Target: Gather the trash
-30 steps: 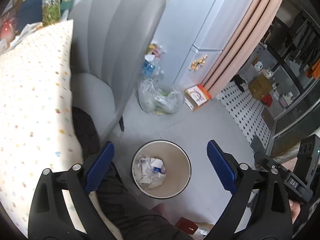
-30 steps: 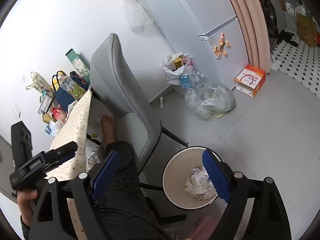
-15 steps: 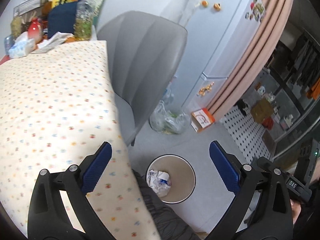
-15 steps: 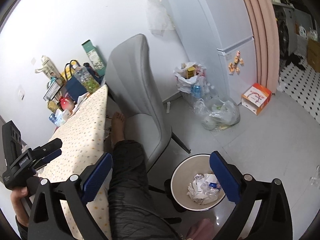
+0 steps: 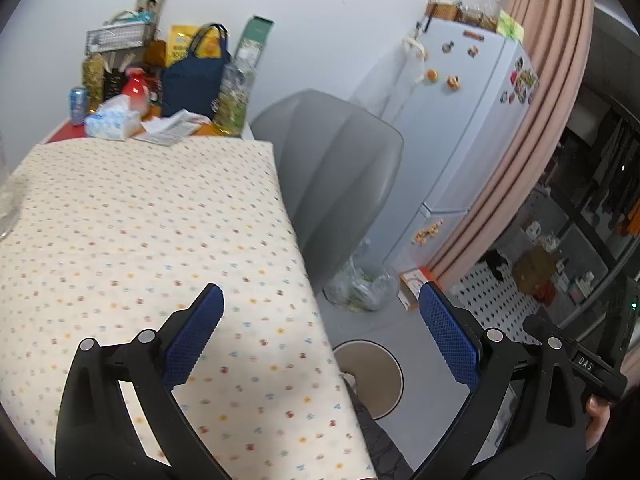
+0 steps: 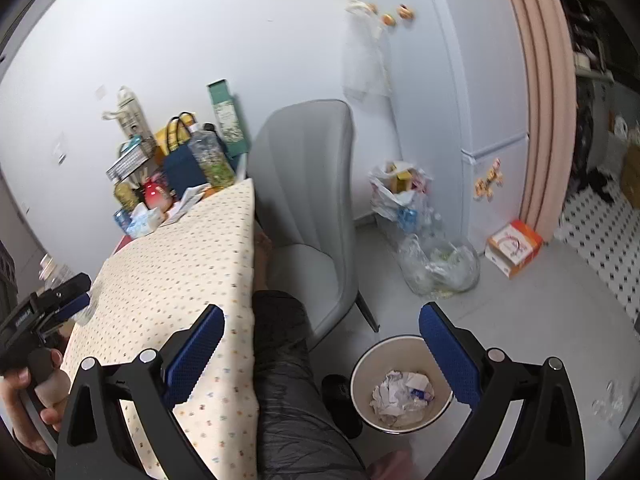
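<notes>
Crumpled paper [image 6: 402,394] is already held by the waste bin [image 6: 362,380] beside the table [image 5: 140,220]. Left gripper [image 5: 320,332] and right gripper [image 6: 320,340] are spread wide, empty. Blurred clutter could perhaps be mistaken for trash.

right gripper [image 5: 586,365] body: we read "DAS".
other labels: blurred, we can't read 'em.
</notes>
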`<move>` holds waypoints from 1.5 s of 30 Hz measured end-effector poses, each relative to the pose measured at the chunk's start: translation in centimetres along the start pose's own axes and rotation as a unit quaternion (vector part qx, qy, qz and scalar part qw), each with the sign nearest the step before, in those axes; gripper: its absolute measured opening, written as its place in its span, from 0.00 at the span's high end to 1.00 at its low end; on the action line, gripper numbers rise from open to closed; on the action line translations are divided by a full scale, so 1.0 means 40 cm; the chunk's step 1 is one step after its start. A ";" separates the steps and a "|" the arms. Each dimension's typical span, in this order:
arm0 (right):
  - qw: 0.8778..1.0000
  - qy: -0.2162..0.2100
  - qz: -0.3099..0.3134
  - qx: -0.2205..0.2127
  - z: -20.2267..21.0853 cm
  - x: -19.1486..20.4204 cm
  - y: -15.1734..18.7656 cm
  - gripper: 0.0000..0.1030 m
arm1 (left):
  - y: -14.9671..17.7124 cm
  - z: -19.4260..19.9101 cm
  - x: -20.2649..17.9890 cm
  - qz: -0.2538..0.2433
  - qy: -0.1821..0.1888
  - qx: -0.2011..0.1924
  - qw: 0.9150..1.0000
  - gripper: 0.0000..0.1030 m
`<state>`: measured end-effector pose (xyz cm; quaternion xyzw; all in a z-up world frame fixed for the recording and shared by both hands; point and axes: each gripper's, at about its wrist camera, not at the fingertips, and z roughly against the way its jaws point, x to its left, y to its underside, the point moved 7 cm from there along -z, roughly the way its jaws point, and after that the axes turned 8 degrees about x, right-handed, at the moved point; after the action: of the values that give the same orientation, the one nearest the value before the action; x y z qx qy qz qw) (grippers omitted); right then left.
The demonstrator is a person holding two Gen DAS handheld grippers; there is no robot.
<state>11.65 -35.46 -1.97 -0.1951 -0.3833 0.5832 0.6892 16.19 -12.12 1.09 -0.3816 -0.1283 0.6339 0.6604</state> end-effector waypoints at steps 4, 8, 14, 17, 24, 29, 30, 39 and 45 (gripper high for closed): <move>0.999 0.002 0.034 -0.024 0.048 0.066 -0.008 0.07 | -0.001 0.068 0.031 0.006 -0.008 -0.020 1.000 0.06; 0.997 0.007 0.063 -0.047 0.100 0.132 -0.013 0.07 | 0.009 0.137 0.054 0.015 -0.011 -0.044 0.999 0.06; 0.996 0.004 0.067 -0.067 0.167 0.190 -0.014 0.07 | 0.024 0.228 0.077 0.017 -0.021 -0.073 0.997 0.06; 0.994 0.004 0.076 -0.072 0.200 0.219 -0.005 0.07 | 0.026 0.276 0.080 0.017 -0.025 -0.089 0.996 0.06; 0.992 0.016 0.087 -0.090 0.282 0.257 0.009 0.07 | 0.050 0.352 0.065 0.000 -0.041 -0.112 0.993 0.06; 0.990 0.005 0.102 -0.095 0.329 0.290 0.006 0.07 | 0.056 0.400 0.061 -0.006 -0.052 -0.129 0.990 0.06; 0.990 0.002 0.108 -0.094 0.337 0.298 0.007 0.07 | 0.056 0.413 0.060 -0.008 -0.057 -0.134 0.989 0.06; 0.986 -0.006 0.134 -0.094 0.390 0.361 0.014 0.07 | 0.070 0.479 0.060 -0.017 -0.070 -0.145 0.987 0.06; 0.985 -0.013 0.149 -0.086 0.403 0.387 0.013 0.07 | 0.079 0.506 0.062 -0.019 -0.076 -0.149 0.986 0.06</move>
<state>-0.45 -23.45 12.47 -0.3013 -0.4076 0.6465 0.5702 1.03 -3.18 11.88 -0.4237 -0.2785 0.6223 0.5964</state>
